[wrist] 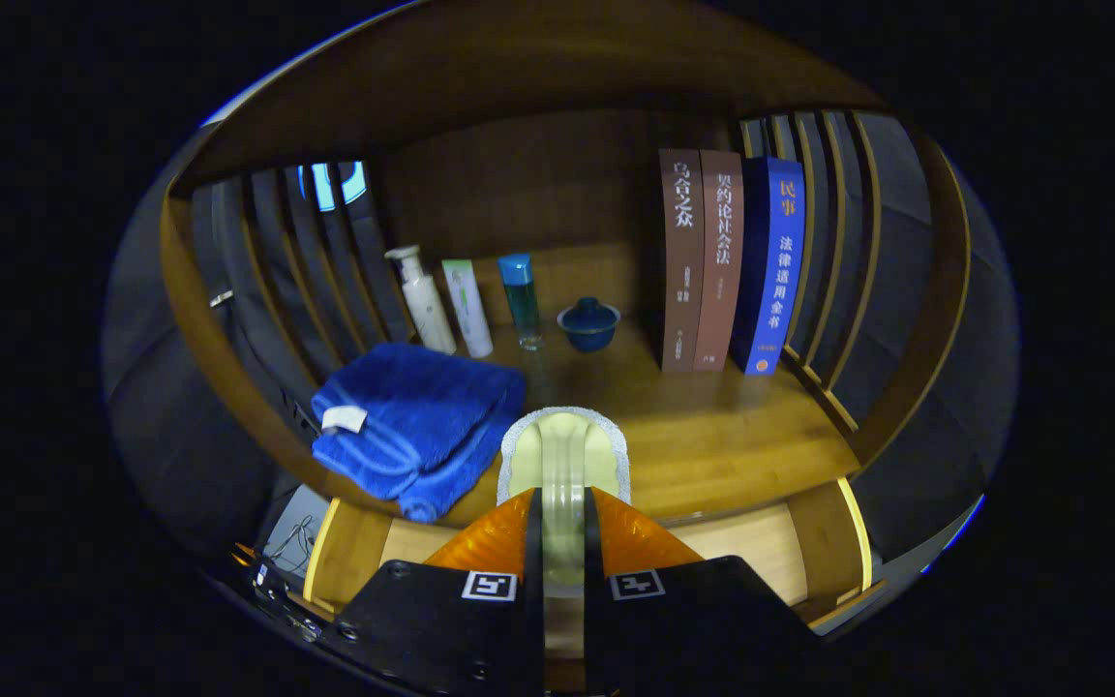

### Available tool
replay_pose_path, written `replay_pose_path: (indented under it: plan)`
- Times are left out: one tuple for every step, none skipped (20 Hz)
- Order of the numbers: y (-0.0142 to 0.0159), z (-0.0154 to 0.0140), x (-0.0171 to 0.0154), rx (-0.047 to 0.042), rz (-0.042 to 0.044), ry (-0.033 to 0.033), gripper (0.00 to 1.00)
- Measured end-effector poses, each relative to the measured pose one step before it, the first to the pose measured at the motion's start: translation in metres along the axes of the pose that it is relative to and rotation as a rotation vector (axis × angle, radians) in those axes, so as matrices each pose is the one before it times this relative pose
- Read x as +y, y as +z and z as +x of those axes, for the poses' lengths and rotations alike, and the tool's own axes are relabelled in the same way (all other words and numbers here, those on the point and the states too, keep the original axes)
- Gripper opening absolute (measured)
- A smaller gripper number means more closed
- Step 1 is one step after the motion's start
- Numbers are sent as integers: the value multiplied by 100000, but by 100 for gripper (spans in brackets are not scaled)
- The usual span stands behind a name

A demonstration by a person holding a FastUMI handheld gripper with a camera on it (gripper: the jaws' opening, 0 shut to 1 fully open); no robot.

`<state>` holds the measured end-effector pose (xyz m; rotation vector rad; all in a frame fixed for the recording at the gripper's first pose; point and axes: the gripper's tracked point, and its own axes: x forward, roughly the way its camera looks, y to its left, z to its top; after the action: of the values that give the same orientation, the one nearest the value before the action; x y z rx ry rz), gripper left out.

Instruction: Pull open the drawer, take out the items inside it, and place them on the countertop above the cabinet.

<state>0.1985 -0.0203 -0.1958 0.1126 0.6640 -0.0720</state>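
Countertop [712, 436] bare right of brush [564, 455] pinched by tongs [562, 513].

Brush [565, 455]: pale green body, white bristle edging. Clamped between the gripper [563, 513] fingers, above the countertop's [712, 436] front edge.

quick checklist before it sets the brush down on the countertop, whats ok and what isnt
1. Grip: gripper fingers closed on the pale brush by its handle, ok.
2. Brush above the countertop, past its front edge: ok.
3. Landing spot just ahead of the fingers bare wood: ok.
4. Clearance from the folded blue towel: its corner sits right beside the brush head, cannot tell if they touch.
5. Bottles, small blue lidded bowl and books at the back: well beyond the fingers, ok.
6. Drawer below open: ok; whether more items remain inside, cannot tell.
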Motion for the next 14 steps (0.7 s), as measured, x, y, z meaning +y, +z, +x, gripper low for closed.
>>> replay_pose_path:
  plan:
    - [636, 1207, 125, 1053, 690, 749, 20]
    - [478, 1271, -145, 1801, 926, 64, 20]
    - [298, 1304, -101, 1952, 748, 106, 20]
    - [287, 1262, -239, 1594, 394, -582, 20]
    - [289, 1032, -187, 1421, -9, -768, 20]
    - [215, 912, -126, 1335, -181, -557, 20]
    - [150, 735, -30, 1672, -611, -714, 20]
    - [269, 689, 21, 839, -470, -448, 20]
    - [272, 613, -111, 710, -807, -807, 20]
    - [94, 521, -128, 675, -620, -1428, 21]
    - [-99, 384, 13, 1312, -563, -809, 20]
    - [-248, 350, -69, 1957, -913, -494, 20]
    - [-104, 254, -17, 729, 537, 29, 23]
    - [335, -56, 426, -485, 948, 1415, 24]
